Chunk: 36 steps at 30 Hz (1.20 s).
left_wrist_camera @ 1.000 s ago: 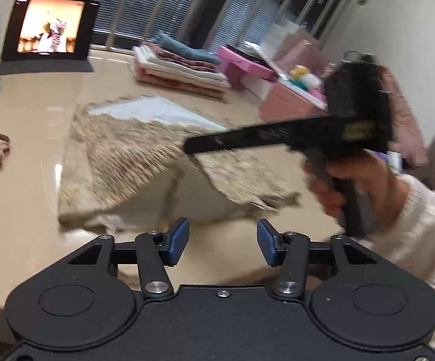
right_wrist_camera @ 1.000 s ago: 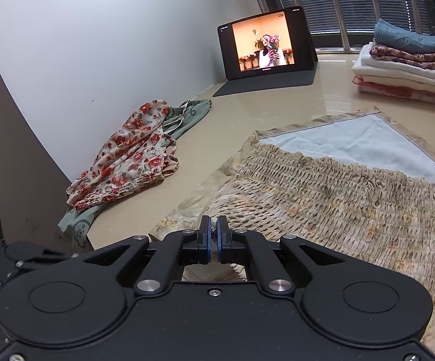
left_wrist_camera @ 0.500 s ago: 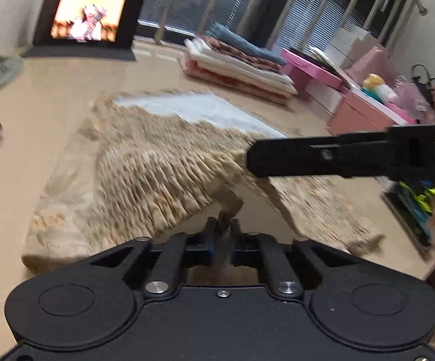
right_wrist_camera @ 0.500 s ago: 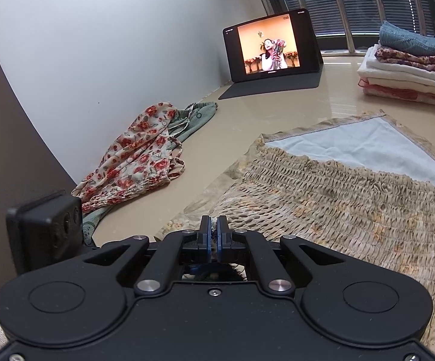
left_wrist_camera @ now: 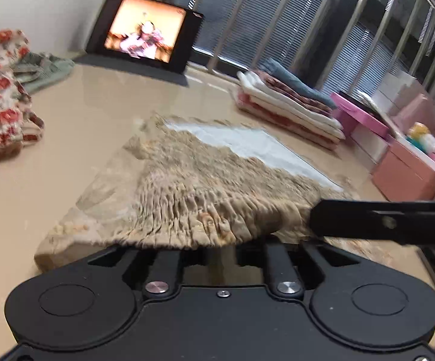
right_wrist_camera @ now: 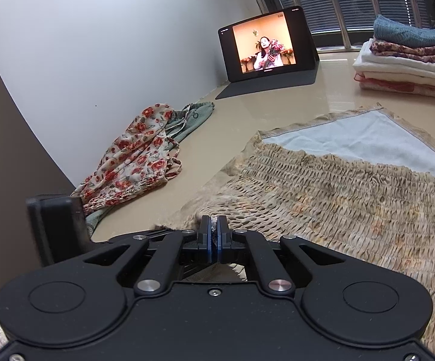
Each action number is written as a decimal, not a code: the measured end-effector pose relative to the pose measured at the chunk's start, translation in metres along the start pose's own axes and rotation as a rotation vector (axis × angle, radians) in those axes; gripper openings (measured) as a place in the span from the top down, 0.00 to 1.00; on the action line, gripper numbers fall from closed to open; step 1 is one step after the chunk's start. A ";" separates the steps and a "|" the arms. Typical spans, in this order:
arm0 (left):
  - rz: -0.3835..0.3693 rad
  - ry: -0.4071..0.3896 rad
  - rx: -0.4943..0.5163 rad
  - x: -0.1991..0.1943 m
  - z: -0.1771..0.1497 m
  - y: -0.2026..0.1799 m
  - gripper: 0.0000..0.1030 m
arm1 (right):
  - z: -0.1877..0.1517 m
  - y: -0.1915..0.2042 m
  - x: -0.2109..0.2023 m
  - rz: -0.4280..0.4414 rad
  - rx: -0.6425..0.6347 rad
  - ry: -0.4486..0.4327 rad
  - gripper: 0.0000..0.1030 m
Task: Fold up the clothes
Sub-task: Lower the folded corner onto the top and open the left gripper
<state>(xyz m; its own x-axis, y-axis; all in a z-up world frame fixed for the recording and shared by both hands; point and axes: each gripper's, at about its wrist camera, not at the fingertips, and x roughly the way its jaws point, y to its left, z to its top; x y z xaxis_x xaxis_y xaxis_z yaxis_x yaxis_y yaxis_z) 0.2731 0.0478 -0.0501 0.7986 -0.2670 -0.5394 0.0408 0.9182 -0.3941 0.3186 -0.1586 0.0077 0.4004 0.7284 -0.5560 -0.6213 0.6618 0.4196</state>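
A beige smocked garment [left_wrist_camera: 205, 186] with a pale blue lining lies spread on the tan table; it also shows in the right wrist view [right_wrist_camera: 331, 186]. My left gripper [left_wrist_camera: 217, 248] is shut on its near hem, which is lifted and drapes over the fingertips, hiding them. My right gripper [right_wrist_camera: 213, 234] is shut on the same hem further along; its black finger [left_wrist_camera: 382, 221] reaches in from the right in the left wrist view.
A stack of folded clothes [left_wrist_camera: 289, 102] sits at the back of the table, also in the right wrist view [right_wrist_camera: 409, 57]. A tablet [right_wrist_camera: 265, 45] plays video by the wall. Loose floral and green garments [right_wrist_camera: 139, 162] lie left. Pink boxes [left_wrist_camera: 403, 162] stand right.
My left gripper, open a second ago, closed on the near hem and has lifted it. My right gripper stayed shut on the hem and moved forward with it.
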 end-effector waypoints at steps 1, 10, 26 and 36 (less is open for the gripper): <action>-0.029 0.019 -0.005 -0.006 0.000 0.003 0.64 | 0.000 -0.001 0.000 0.000 0.002 -0.001 0.97; -0.031 0.068 0.136 -0.055 -0.020 -0.002 0.61 | -0.003 -0.002 0.000 0.000 0.002 0.004 0.97; 0.041 0.027 0.188 -0.014 -0.014 -0.016 0.98 | -0.003 0.000 0.000 0.003 0.000 0.005 0.97; 0.063 -0.018 0.051 -0.002 -0.009 -0.008 0.91 | -0.006 -0.002 0.005 0.012 0.024 -0.002 0.97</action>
<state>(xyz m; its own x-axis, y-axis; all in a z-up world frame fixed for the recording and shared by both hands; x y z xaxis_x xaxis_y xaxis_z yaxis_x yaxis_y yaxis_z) 0.2657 0.0386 -0.0530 0.8109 -0.2038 -0.5485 0.0203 0.9466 -0.3217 0.3180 -0.1575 0.0000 0.3942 0.7364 -0.5499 -0.6095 0.6573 0.4433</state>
